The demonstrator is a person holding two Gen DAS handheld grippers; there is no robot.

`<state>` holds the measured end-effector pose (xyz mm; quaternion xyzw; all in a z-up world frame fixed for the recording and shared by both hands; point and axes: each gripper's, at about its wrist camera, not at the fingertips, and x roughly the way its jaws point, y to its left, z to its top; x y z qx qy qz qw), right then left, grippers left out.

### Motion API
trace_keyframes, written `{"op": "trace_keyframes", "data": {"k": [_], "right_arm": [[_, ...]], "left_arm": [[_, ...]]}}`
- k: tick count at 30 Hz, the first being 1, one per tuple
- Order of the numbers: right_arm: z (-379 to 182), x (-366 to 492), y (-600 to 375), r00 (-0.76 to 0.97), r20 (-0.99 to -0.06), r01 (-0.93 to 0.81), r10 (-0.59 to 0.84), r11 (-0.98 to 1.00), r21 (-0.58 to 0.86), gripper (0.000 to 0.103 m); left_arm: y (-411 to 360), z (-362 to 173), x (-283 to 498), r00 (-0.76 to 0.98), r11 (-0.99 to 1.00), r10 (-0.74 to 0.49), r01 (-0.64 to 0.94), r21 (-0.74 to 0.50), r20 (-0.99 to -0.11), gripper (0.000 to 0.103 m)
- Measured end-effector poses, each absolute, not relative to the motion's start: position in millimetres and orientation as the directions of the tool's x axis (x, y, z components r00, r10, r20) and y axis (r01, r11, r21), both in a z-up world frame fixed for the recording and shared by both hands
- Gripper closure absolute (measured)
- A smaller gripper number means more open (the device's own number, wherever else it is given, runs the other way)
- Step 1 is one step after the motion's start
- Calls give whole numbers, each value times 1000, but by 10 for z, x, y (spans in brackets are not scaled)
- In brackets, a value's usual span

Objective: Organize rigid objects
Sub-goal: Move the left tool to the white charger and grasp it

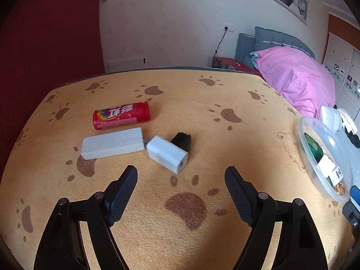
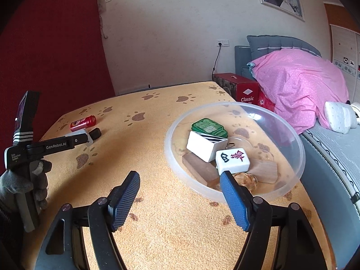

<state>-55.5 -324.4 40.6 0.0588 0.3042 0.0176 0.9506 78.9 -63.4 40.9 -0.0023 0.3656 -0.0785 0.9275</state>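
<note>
The left gripper (image 1: 181, 181) is held wide apart with nothing between its pads, above the paw-print tablecloth (image 1: 157, 225). Just beyond it lie a white charger (image 1: 167, 153), a white block (image 1: 112, 143), a red candy can (image 1: 121, 115) and a small black object (image 1: 182, 141). The right gripper (image 2: 180, 185) is likewise spread and empty, at the near rim of the clear plastic bowl (image 2: 290, 135), where a mahjong tile (image 2: 232, 160), a white box (image 2: 205, 145), a green case (image 2: 208, 127) and wooden blocks (image 2: 200, 168) are gathered.

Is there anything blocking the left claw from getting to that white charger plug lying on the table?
Nothing visible does. The left claw is open with only bare tablecloth between it and the white charger plug. A white block lies close on the plug's left and a small black object sits right behind it, so neither lies in the path.
</note>
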Motion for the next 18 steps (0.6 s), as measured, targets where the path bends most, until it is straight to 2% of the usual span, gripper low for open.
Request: {"op": "trace_keyframes", "data": {"k": [8, 18], "right_arm": [[386, -548, -3056, 802, -587, -54, 115, 991, 120, 26], [350, -532, -3029, 790, -601, -63, 124, 991, 122, 26]], "left_arm": [[-405, 357, 1009, 729, 994, -106, 101, -48, -676, 22], [-515, 252, 1214, 702, 987, -132, 157, -28, -699, 22]]}}
